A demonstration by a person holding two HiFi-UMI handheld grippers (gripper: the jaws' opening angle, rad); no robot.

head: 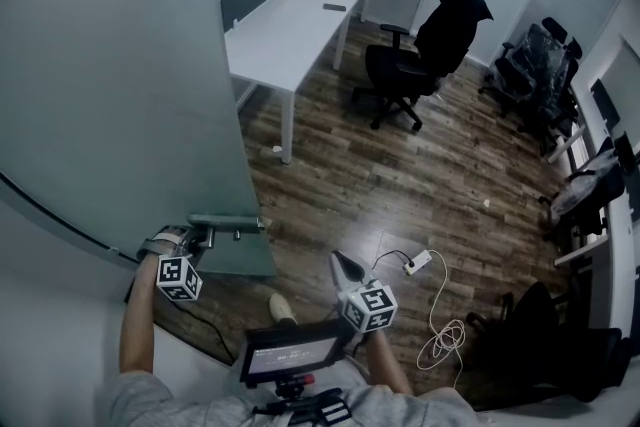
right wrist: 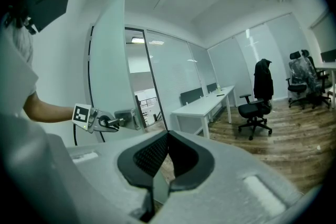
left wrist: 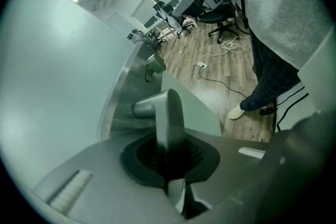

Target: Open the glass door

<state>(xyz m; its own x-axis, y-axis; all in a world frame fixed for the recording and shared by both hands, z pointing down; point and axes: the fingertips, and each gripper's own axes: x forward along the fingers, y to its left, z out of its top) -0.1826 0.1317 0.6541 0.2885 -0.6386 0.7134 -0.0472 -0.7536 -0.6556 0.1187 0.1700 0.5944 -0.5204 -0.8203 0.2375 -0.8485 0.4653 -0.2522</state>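
The frosted glass door [head: 110, 85] fills the left of the head view. Its metal lever handle [head: 232, 224] sticks out from the door's edge. My left gripper [head: 203, 237] is shut on that lever. In the left gripper view the lever [left wrist: 169, 113] stands upright between the dark pads [left wrist: 202, 157], with the door glass [left wrist: 47, 86] just left of it. My right gripper [head: 346, 267] hangs free over the wood floor to the right of the door, shut with nothing in it. The right gripper view shows its closed jaws [right wrist: 168, 138], the left gripper [right wrist: 98, 121] on the handle, and the door [right wrist: 113, 60] edge-on.
Beyond the door are a white desk [head: 290, 20] and a black office chair [head: 425, 55]. A power strip [head: 418, 263] with a white cable [head: 445, 330] lies on the floor by my right gripper. Several more chairs [head: 545, 75] stand at the right. A person's shoe [head: 281, 307] is below the door.
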